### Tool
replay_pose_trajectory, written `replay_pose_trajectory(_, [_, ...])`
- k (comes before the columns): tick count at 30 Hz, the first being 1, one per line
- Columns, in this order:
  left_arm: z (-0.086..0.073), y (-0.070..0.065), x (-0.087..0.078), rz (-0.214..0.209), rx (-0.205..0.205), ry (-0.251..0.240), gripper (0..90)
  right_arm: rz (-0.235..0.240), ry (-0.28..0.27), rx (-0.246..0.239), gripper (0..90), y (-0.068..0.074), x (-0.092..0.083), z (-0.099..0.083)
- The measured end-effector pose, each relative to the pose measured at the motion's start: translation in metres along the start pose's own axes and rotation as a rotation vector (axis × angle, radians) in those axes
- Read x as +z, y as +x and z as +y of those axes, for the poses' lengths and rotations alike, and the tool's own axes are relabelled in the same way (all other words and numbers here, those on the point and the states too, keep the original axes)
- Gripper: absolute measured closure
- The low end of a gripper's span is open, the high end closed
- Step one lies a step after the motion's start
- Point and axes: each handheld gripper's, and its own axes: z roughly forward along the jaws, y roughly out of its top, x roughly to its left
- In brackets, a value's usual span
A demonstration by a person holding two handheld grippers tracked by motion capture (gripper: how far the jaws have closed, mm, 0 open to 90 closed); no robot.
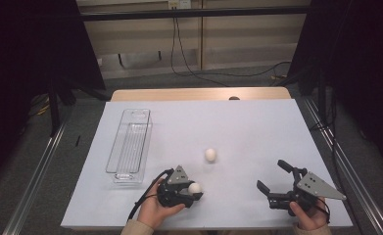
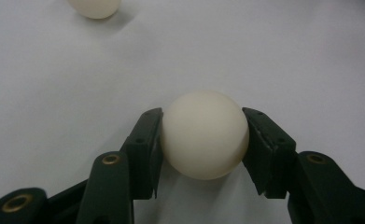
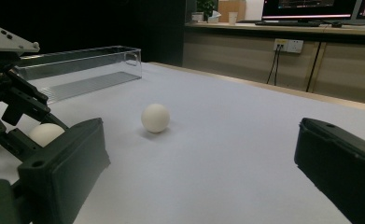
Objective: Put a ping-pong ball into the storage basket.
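While the left gripper (image 1: 193,192) rests low on the surface (image 1: 257,132), its fingers (image 2: 145,149) press both sides of a ball (image 2: 204,134). Beyond them lies a second ball (image 1: 210,155), with a clear bin (image 1: 130,144) farther left. Right gripper (image 1: 276,182): fingers (image 3: 63,168) spread wide, holding nothing.

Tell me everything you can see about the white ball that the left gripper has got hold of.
The held ball is small, round, cream-white and matte, smooth like plastic, with no markings visible. It sits between the left gripper's two black jaws, whose pads press on opposite sides of it. It lies low over the white table cover, near the front edge. Whether it touches the cover cannot be told. A second, similar ball lies apart, farther out.
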Motion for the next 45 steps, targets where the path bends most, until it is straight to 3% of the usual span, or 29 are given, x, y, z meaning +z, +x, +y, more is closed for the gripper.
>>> replay_pose_trajectory(21, [0.001,-0.001,-0.006,-0.005,-0.034,-0.006,51.0,-0.006,-0.002,-0.005,1.7,-0.001,-0.001,0.000])
replay_pose_trajectory(45, [0.018,0.002,-0.017,0.005,-0.041,-0.001,51.0,-0.006,-0.005,-0.003,1.7,-0.001,0.000,0.000])
